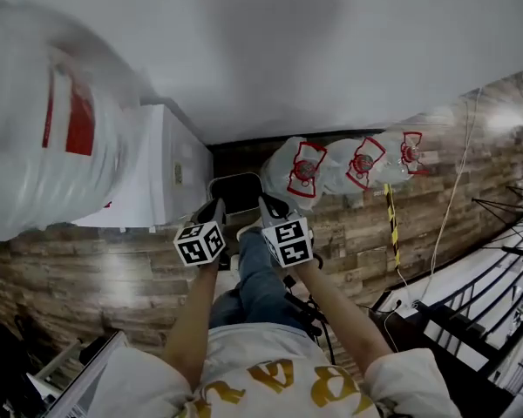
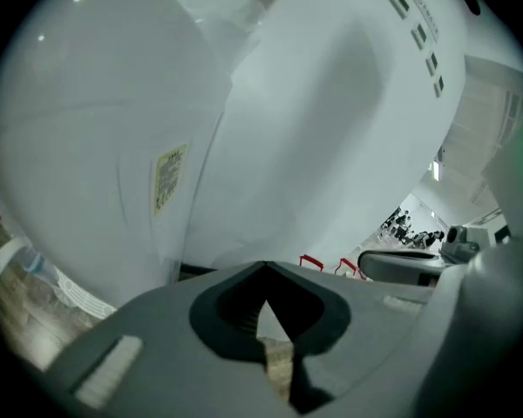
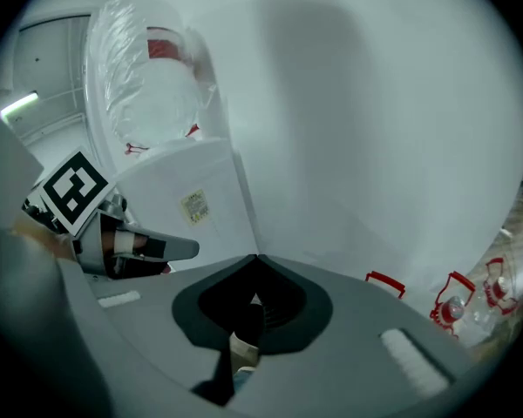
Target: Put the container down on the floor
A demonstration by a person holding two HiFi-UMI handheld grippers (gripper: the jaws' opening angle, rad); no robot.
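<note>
A dark-rimmed container (image 1: 235,195) shows at the foot of the white wall, just beyond both grippers. In the head view my left gripper (image 1: 218,209) and right gripper (image 1: 266,205) sit side by side at its near corners; I cannot tell whether they touch it. In the left gripper view my left gripper (image 2: 266,273) has its jaws met at the tip, with nothing seen between them. The right gripper (image 3: 255,264) looks the same in its own view. Both sets of jaws hide the container there.
A white cabinet (image 1: 170,172) stands left of the container. Clear bags with red labels (image 1: 305,171) lie along the wall to the right. A large plastic-wrapped bundle (image 1: 44,129) looms at the upper left. A striped pole (image 1: 390,225), a white cable (image 1: 449,216) and a metal rack (image 1: 497,294) lie right.
</note>
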